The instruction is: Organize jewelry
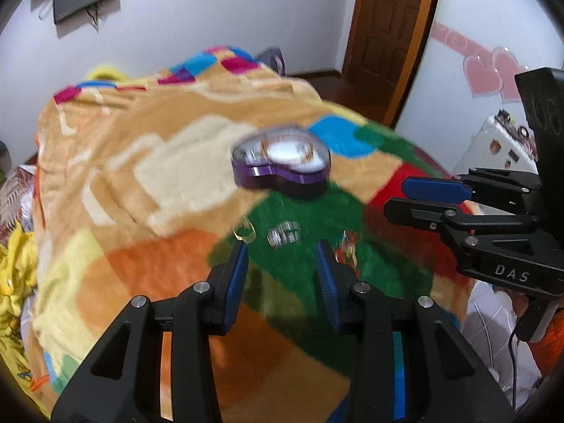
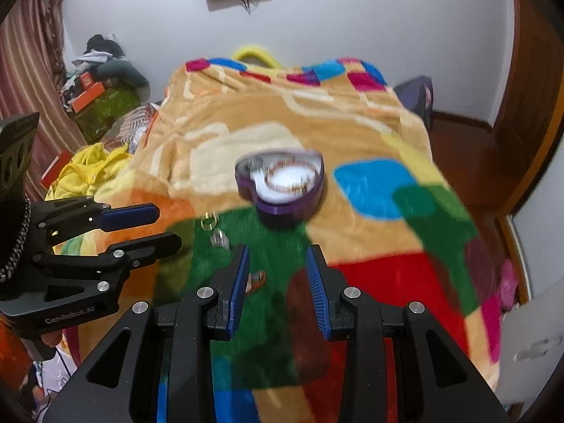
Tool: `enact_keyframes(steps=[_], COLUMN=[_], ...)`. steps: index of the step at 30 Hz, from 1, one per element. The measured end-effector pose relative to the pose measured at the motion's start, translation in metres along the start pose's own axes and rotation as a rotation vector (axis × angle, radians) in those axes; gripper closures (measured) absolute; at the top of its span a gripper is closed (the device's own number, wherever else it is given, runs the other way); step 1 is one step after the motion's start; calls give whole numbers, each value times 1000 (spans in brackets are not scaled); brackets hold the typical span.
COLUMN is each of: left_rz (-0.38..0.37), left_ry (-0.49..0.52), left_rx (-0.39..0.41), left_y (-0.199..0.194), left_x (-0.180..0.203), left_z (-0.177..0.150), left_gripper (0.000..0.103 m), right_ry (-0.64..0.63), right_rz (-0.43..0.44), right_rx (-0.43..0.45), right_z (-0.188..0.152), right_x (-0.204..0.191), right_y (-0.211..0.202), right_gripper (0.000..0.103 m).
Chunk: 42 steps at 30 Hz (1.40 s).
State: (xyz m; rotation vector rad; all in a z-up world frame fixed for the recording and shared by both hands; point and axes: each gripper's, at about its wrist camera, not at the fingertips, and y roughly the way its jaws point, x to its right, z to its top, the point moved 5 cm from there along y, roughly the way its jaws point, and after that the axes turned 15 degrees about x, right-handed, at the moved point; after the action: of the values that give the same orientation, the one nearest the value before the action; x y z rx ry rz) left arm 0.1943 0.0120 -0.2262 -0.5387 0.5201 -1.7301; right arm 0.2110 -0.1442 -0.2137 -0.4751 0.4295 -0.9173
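Observation:
A purple heart-shaped jewelry box [image 1: 282, 172] [image 2: 282, 194] sits on the patchwork blanket [image 1: 141, 162] [image 2: 370, 134]; its white inside holds what looks like a beaded bracelet, blurred. On the green patch in front of it lie a gold ring [image 1: 245, 234] [image 2: 209, 222], a silver ring [image 1: 283, 235] [image 2: 220, 239] and an orange piece [image 1: 347, 252] [image 2: 255, 278]. My left gripper [image 1: 282, 245] [image 2: 169, 225] is open, its tips just short of the silver ring. My right gripper [image 2: 278, 248] [image 1: 396, 197] is open beside the orange piece. Nothing is between either pair of jaws.
The blanket covers a bed that drops away at its right edge to a wooden floor [image 2: 469, 148]. Yellow cloth [image 2: 88, 169] and boxes [image 2: 95, 98] pile up to the left. A wooden door [image 1: 387, 28] stands behind, and a white appliance [image 1: 500, 148] at the right.

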Motion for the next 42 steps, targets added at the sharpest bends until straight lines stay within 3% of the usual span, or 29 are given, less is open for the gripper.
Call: enact_keyframes(steps=[5,12,18,27,29,36,42], left_rz=[-20,-72,-75,-43,-41,-31,-33], left_ry=[-20,9,56,110,118,139,92], left_rx=[-47,-35,-48,-79,-77,-57,-7], left_y=[11,9,24,45,45,39,19], left_x=[8,34,49,54,55,57,47], left_z=[-19,-20,-16,-17,-17,-14,0], left_gripper=[64,65,76,79,84,84,84], right_ry=[19,43,85,131,134,123,113], right_rz=[-19,-27,-26,1,2,0,6], right_rx=[-42,-53,-54,-66,-62,-55,-55], right_z=[-20,-28,-32,-36,-35,-33,-28], right_x=[6,17,26,35,35,34,29], right_y=[1,-4,-3,-3,-4,-5,-4], right_gripper=[73,73,73,73,73,73,73])
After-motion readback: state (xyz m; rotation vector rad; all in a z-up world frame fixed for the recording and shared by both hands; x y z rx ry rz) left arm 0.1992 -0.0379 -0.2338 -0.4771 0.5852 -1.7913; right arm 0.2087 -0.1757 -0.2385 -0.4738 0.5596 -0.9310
